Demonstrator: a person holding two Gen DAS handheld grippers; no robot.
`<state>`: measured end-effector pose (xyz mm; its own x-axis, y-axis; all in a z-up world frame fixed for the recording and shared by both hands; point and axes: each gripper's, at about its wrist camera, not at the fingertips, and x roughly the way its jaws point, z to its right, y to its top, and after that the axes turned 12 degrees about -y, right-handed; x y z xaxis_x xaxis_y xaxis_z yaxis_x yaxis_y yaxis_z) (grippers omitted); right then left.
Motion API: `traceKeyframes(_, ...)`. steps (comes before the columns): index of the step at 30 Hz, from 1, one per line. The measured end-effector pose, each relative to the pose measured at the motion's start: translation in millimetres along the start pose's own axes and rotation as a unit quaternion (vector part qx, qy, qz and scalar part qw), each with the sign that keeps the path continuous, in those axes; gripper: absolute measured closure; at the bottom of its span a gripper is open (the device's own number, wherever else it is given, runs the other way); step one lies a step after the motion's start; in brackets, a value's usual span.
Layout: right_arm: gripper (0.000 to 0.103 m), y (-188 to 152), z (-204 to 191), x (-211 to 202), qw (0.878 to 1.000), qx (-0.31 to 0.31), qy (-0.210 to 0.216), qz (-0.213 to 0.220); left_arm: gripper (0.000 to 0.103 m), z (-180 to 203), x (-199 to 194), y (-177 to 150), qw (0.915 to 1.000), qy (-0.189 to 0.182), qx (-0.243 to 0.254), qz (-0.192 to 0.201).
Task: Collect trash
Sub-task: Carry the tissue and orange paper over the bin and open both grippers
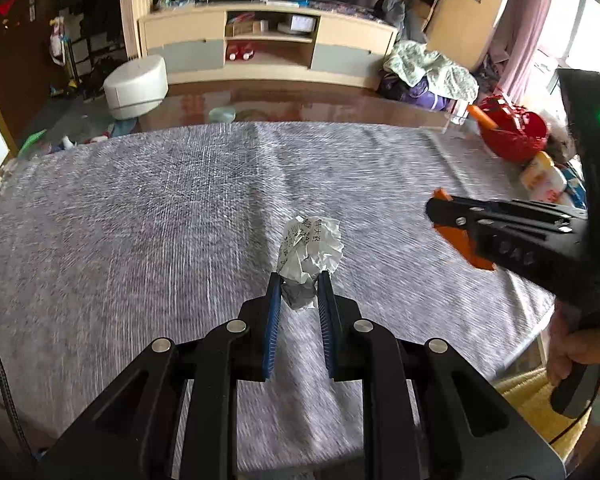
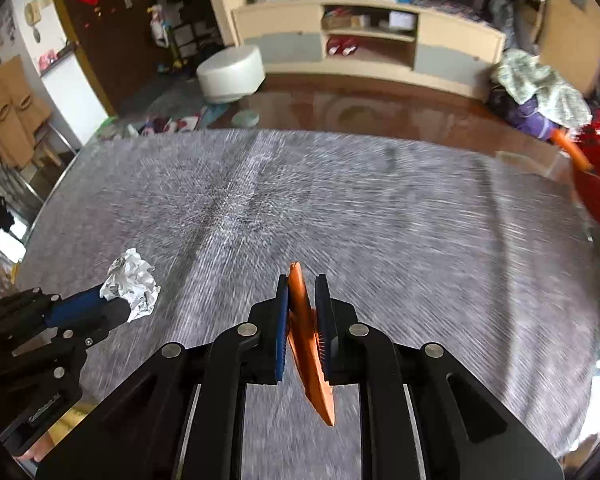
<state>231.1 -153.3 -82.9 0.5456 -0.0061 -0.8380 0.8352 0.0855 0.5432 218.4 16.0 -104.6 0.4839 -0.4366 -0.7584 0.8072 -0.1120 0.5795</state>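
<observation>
Our left gripper [image 1: 299,282] pinches the paper ball [image 1: 310,254] at frame centre; our right gripper [image 2: 303,286] pinches an orange wrapper [image 2: 308,344].

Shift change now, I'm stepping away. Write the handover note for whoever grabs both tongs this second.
Left tongs: shut on the crumpled paper ball, above the grey tablecloth.
Right tongs: shut on a flat orange scrap, held edge-up between the fingers.
Done: both pieces are picked up; no other trash shows on the cloth.
Left: drop both. No bin is clearly visible; a red basket sits at the table's far right edge, purpose unclear.
</observation>
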Motion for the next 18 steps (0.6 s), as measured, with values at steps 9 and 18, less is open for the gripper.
traceKeyframes(9,0.089,-73,23,-69,1.0,0.018,0.004,0.005,0.086,45,-44,-66,0.9996,-0.019,0.018,0.0)
traceKeyframes(18,0.089,-155,31,-79,1.0,0.028,0.003,-0.013,0.086,75,-55,-141,0.9989,-0.031,0.029,-0.02)
